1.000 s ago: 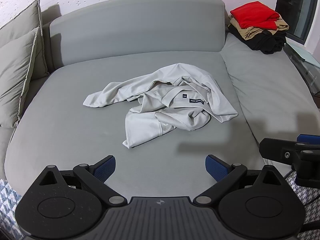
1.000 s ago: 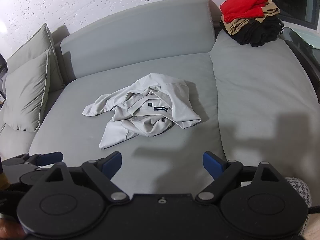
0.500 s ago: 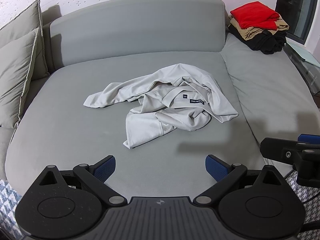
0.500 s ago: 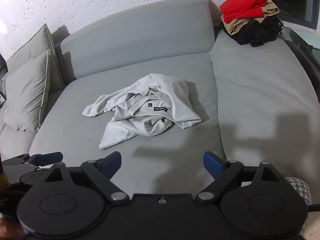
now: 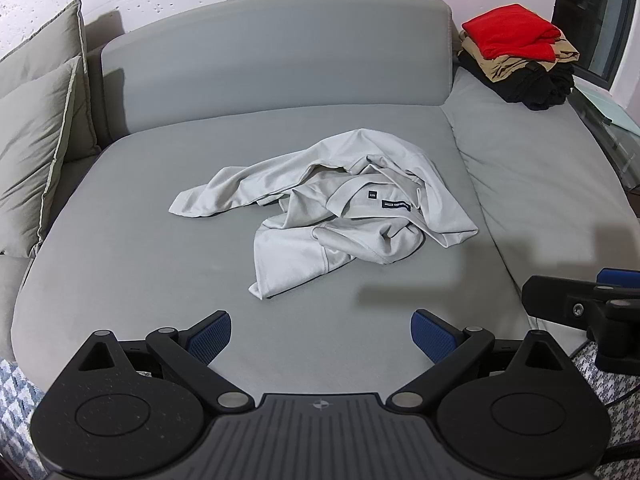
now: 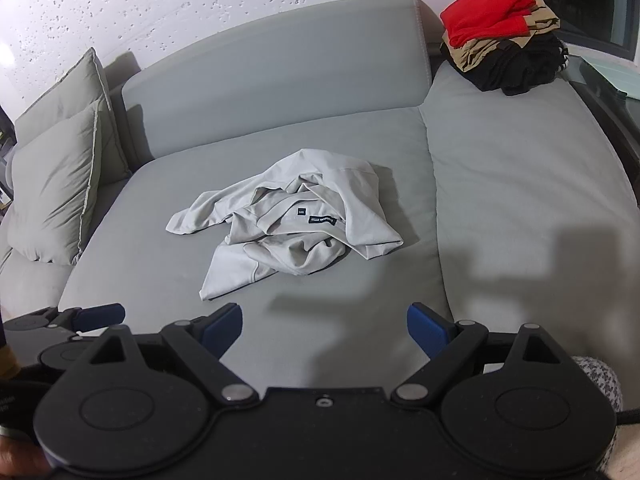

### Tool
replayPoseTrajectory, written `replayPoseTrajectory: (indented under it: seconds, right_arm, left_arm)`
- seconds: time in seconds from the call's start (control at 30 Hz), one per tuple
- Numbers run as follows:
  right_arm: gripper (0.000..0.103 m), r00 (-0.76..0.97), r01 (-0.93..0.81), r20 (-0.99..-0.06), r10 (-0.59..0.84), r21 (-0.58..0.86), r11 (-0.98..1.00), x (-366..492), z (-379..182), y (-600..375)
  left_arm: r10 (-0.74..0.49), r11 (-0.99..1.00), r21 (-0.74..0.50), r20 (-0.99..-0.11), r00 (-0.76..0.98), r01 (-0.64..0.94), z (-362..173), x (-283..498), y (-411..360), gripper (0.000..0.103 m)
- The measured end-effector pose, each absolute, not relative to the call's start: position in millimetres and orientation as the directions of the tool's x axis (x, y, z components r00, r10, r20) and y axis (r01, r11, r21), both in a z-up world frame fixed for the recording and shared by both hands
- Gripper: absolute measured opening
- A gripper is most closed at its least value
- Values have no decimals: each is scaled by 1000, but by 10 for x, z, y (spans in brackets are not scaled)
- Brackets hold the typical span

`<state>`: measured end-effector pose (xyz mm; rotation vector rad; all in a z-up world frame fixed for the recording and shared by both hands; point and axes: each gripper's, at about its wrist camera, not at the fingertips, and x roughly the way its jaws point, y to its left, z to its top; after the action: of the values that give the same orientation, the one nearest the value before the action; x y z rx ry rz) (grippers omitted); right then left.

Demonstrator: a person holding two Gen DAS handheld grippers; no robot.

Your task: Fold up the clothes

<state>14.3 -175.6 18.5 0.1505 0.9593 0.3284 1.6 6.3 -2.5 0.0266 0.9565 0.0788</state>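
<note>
Both pairs of blue-padded fingers are spread wide with nothing between them: the left gripper and the right gripper hang above the near edge of the grey fabric sofa. Far left of the fingers, two grey-green cushions lean against the sofa's end. Straight ahead and well apart from the pads, the crumpled pale grey shirt with small dark labels lies on the seat. Far right and beyond, a stack of folded red, tan and black clothes sits on the sofa's back corner.
</note>
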Motion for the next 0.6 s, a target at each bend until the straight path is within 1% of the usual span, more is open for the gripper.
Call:
replayPoseTrajectory:
  seconds: [0.3,0.33,0.43,0.47,0.5,0.53,0.57,0.6]
  right_arm:
    - [91,524,-202,-782,337,270,941,173,142,-1755]
    - [92,527,-196,-780,338,275,941,187,126,-1769]
    - [98,541,-190,-766,348,292,937,324,40,-1804]
    - [99,543,-193,-763,351,293,936,405,-2,-1803]
    - [99,545,-195,-760,353,295,935,486,-44,-1802]
    - [99,547,-198,-758,356,296,934,567,-86,-1800]
    - [99,549,-201,-755,359,297,933,648,-128,-1799]
    - [99,551,-203,-752,361,299,932,729,-170,-1798]
  left_arm:
    - [69,998,56,-821,566,-40,-79,57,131,99]
    - [70,998,56,-813,578,-42,-85,50,204,99]
    - [77,997,61,-781,620,-47,-92,27,443,96]
    - [85,996,71,-763,640,-48,-91,22,532,96]
    - [93,995,83,-746,659,-47,-102,26,614,95]
    - [102,994,93,-735,670,-50,-122,62,695,90]
    - [109,993,102,-724,681,-51,-141,99,774,86]
    - [95,995,95,-708,700,-40,-153,145,832,78]
